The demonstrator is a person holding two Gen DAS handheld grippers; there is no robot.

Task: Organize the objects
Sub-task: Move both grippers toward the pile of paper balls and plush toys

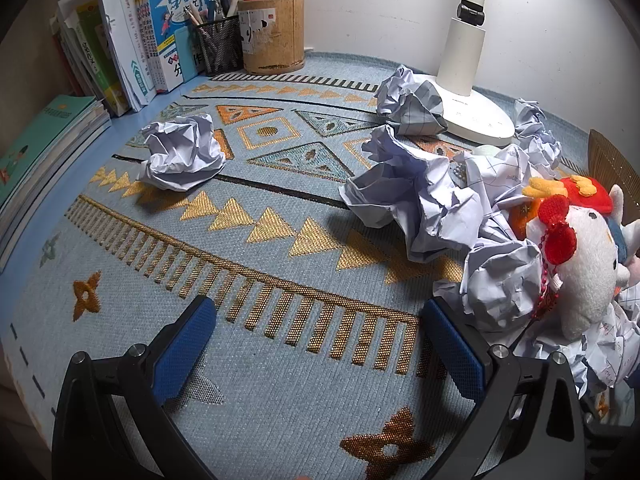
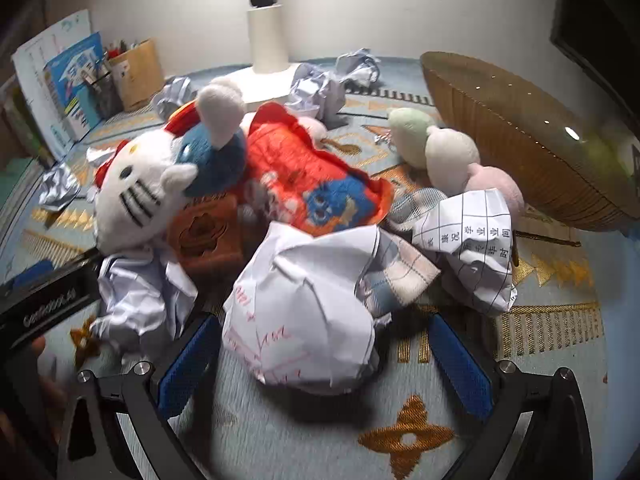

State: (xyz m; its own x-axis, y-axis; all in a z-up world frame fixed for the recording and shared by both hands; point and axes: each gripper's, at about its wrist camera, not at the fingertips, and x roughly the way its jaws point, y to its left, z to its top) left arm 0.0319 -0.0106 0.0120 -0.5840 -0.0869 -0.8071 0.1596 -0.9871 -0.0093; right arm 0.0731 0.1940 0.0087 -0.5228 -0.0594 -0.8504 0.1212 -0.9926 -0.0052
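Note:
Several crumpled paper balls lie on the patterned mat. In the left wrist view one ball [image 1: 182, 158] lies alone at the left, and a heap of balls [image 1: 432, 204] lies at the right beside a white cat plush [image 1: 580, 268]. My left gripper [image 1: 316, 344] is open and empty over bare mat. In the right wrist view my right gripper [image 2: 320, 360] is open, its blue pads on either side of a big paper ball [image 2: 304, 312], not closed on it. Behind it lie the cat plush [image 2: 136, 196], a red plush [image 2: 312, 172] and pastel plush balls [image 2: 452, 156].
A white lamp base [image 1: 472, 116] stands at the back. A bamboo pen holder [image 1: 272, 36], a mesh pen cup [image 1: 218, 44] and books [image 1: 132, 44] are at the back left. A woven basket [image 2: 532, 140] stands at the right. The left gripper's body [image 2: 44, 300] shows at the left.

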